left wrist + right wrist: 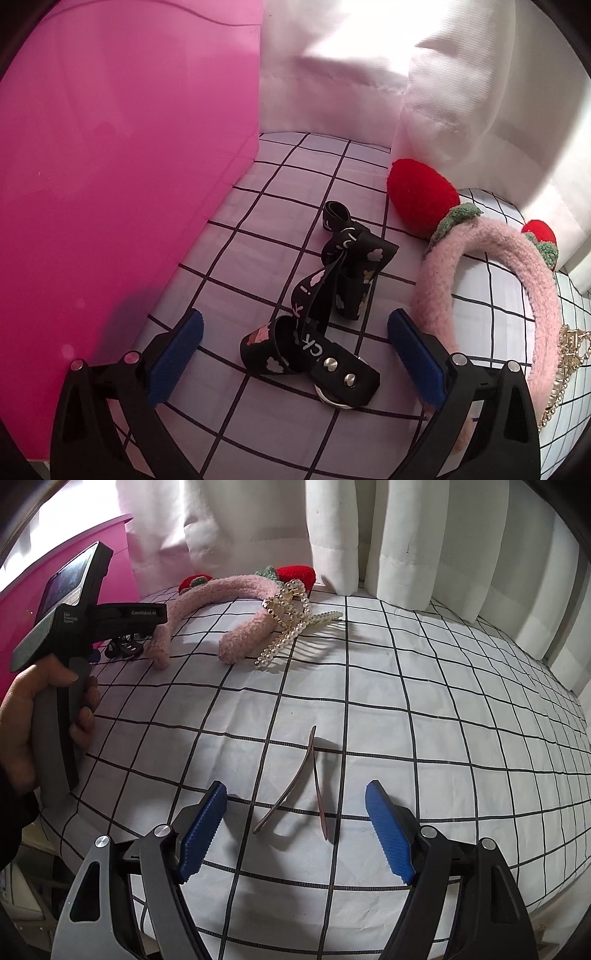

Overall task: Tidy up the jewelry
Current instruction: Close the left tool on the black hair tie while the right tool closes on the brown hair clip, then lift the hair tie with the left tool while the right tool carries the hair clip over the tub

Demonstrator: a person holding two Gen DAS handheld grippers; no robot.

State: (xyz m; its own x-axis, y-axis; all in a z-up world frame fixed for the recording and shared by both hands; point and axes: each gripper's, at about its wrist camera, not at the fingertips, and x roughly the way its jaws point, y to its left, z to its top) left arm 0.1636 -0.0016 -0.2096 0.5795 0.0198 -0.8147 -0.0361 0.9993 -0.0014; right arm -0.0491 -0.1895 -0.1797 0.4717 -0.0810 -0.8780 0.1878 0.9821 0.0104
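Left gripper: held low over the checked cloth, blue pads spread wide apart, clamped on nothing.
Black strap: lay crumpled on the cloth between the left pads, touching neither; printed with pink and white cloud shapes and letters, two metal studs and a metal ring at the near end.
Pink headband: fuzzy, rested just beside the right-hand pad of the left gripper; red strawberry pompoms with green leaves at its top, back against the white curtain.
Gold chain: seen at the right edge of the left wrist view, beside the headband; partly cut off.
Pink panel: stood upright along the left side of the cloth.
Right gripper: also low over the cloth, blue pads well apart, gripping nothing.
Hair clip: thin, brownish, sprung open in a V, lay on the cloth between the right pads, touching neither.
Pearl clip: lay far back against one leg of the headband, with a pale comb just beside it.
Left hand: wrapped around the grey handle of the other tool, at the left of the right wrist view.
Small screen: mounted on top of that tool, tilted.
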